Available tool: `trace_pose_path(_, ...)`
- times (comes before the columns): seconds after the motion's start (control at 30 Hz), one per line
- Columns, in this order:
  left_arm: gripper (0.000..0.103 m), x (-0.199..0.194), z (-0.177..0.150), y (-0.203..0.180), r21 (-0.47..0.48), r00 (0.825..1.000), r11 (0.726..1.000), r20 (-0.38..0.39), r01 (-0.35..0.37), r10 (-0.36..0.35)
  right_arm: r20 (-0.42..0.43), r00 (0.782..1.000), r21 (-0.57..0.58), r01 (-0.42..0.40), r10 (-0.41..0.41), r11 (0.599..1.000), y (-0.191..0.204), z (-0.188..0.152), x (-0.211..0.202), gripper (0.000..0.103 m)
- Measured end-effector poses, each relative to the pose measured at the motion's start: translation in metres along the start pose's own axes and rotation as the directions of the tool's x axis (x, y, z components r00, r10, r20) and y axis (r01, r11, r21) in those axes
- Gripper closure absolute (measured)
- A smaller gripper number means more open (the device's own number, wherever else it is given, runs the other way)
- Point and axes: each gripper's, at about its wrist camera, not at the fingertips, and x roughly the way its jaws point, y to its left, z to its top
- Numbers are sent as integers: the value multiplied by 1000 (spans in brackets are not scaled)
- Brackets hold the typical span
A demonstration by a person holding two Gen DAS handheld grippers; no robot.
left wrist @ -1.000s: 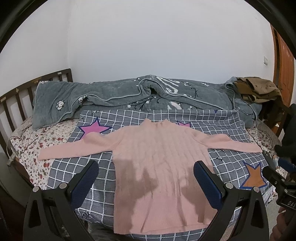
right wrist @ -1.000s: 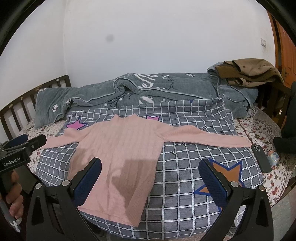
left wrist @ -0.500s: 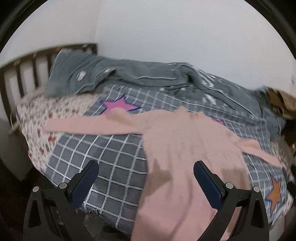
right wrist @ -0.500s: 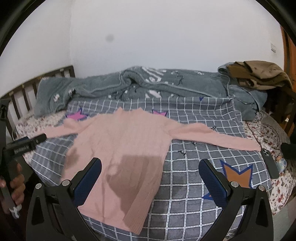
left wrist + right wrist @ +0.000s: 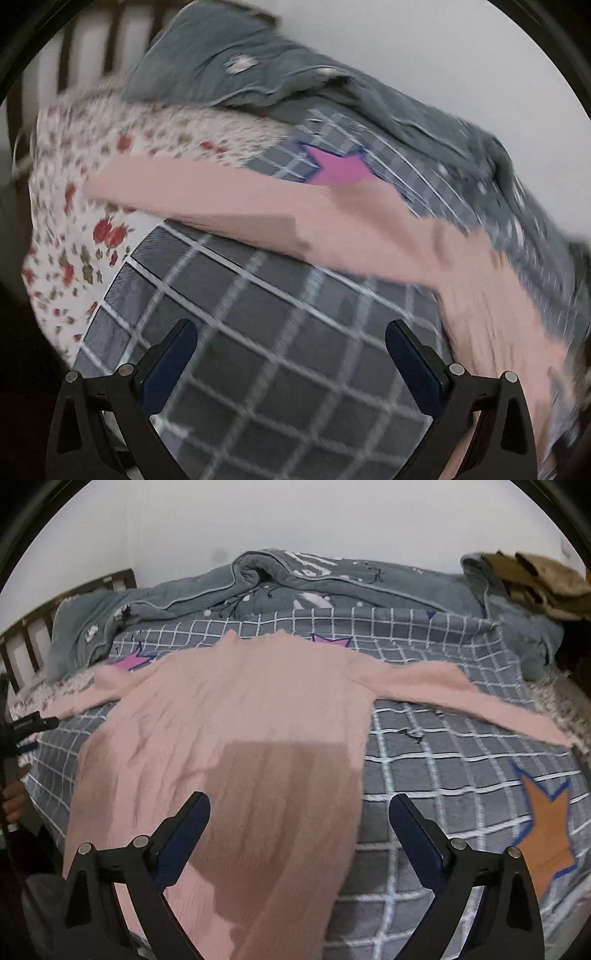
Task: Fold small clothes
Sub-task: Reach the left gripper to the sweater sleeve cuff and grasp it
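A pink knit sweater [image 5: 240, 716] lies flat on the grey checked blanket [image 5: 443, 746], both sleeves spread out. My right gripper [image 5: 299, 806] hovers over the sweater's lower right body; its jaws stand wide and are closing a little, with nothing pressed between the pads. The left wrist view is blurred and tilted. There my left gripper [image 5: 290, 338] is open over bare blanket [image 5: 258, 325], just short of the sweater's left sleeve [image 5: 221, 206]. The left gripper [image 5: 33, 725] also shows at the far left of the right wrist view, held by a hand [image 5: 14, 801].
A rumpled grey quilt [image 5: 295, 587] runs along the wall side of the bed. Brown clothes [image 5: 543, 579] are heaped at the back right. A wooden headboard [image 5: 22, 642] and a floral sheet [image 5: 74, 192] border the left. An orange star [image 5: 546, 823] marks the blanket.
My left gripper has swung left and down and rolled, from over the sweater's body to near its left sleeve. My right gripper has sunk closer to the sweater's body.
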Motion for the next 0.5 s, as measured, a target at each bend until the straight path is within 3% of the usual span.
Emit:
trace_pose_path(0.23,6,26,36,52,-223,996,972,75,68,-52,14,1000,4,1,-1,1000,2,19,23,8)
trace_pose_path(0.43,30,44,59,75,-326,994,945,105,37,-3,14,1000,0,1,-1,1000,-1,31,32,8)
trace_pose_path(0.5,53,47,66,78,-329,994,944,102,-14,50,19,1000,-4,6,-6,1000,-2,33,31,8)
